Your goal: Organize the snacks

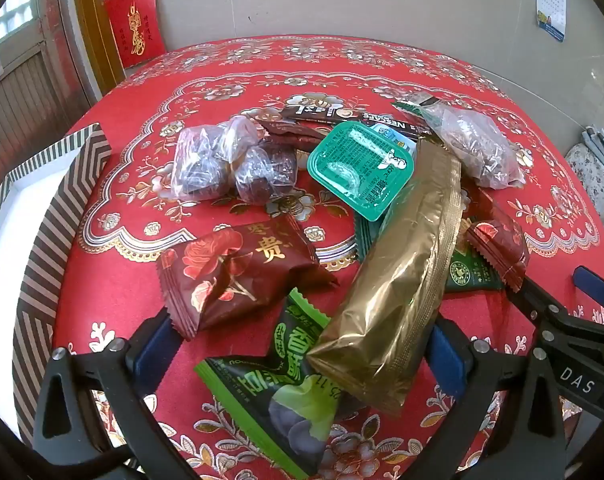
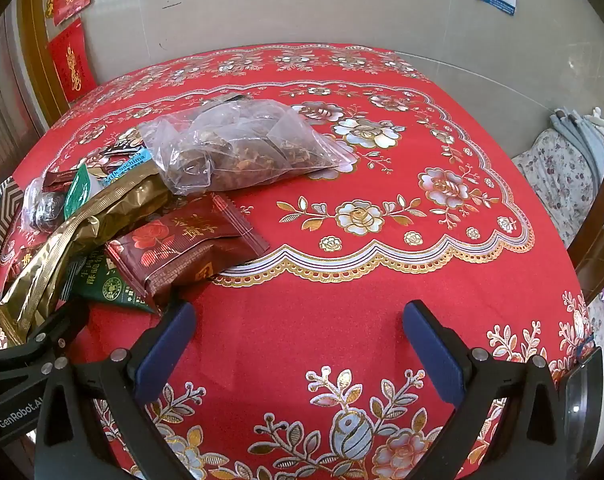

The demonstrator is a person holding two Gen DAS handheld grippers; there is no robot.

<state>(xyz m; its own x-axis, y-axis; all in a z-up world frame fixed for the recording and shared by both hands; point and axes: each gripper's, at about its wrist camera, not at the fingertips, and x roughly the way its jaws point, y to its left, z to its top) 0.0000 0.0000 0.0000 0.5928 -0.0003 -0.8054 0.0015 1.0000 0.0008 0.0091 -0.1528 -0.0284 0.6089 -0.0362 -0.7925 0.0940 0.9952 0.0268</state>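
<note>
Left wrist view: the left gripper (image 1: 302,354) hangs wide open, empty, over a gold packet (image 1: 397,280) and green packet (image 1: 290,384) between its fingers. Both look light, crinkly and slippery; pinch across the gold packet's middle.

Right wrist view: the right gripper (image 2: 298,354) gapes, empty, the snack pile left of it.

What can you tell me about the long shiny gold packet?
The gold packet is a long, narrow, sealed pouch of crinkly metallic foil with ridged seams along one side and its ends. It lies slantwise on the snack pile, its near end resting over the green snack bag, its far end by the green sauce tub. A dark green packet sits under its edge. No gripper touches it.
</note>
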